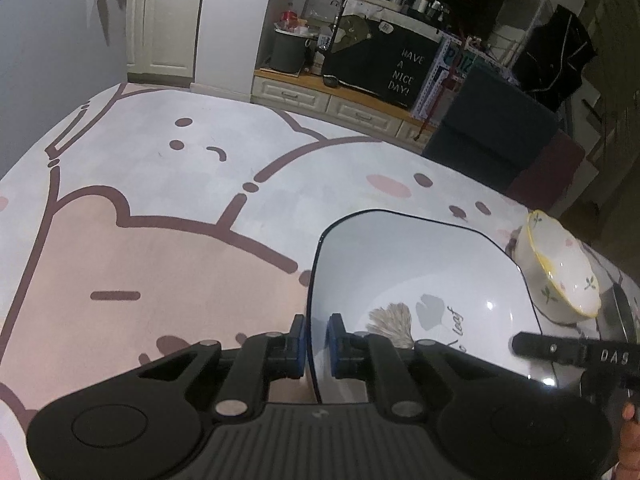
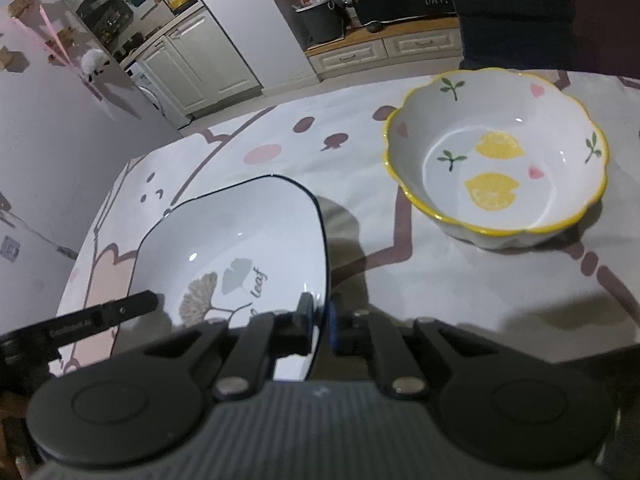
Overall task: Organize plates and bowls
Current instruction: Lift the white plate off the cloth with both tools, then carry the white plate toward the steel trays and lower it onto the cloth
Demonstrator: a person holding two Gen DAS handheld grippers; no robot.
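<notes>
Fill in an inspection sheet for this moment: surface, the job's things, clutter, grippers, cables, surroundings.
Surface: cartoon-print tablecloth in pink and white with brown outlines.
Job's things: white plate with a dark rim and leaf print; lemon bowl with a yellow scalloped rim, upright, apart from the plate.
Clutter: nothing seen on the cloth.
Grippers: left gripper shut on the plate's left rim; right gripper shut on its right rim.
Cables: nothing seen.
Surroundings: white cabinets, a black sign reading HAVE A NICE DAY, a dark pot on the wooden counter, a dark chair back at the table's far edge.
</notes>
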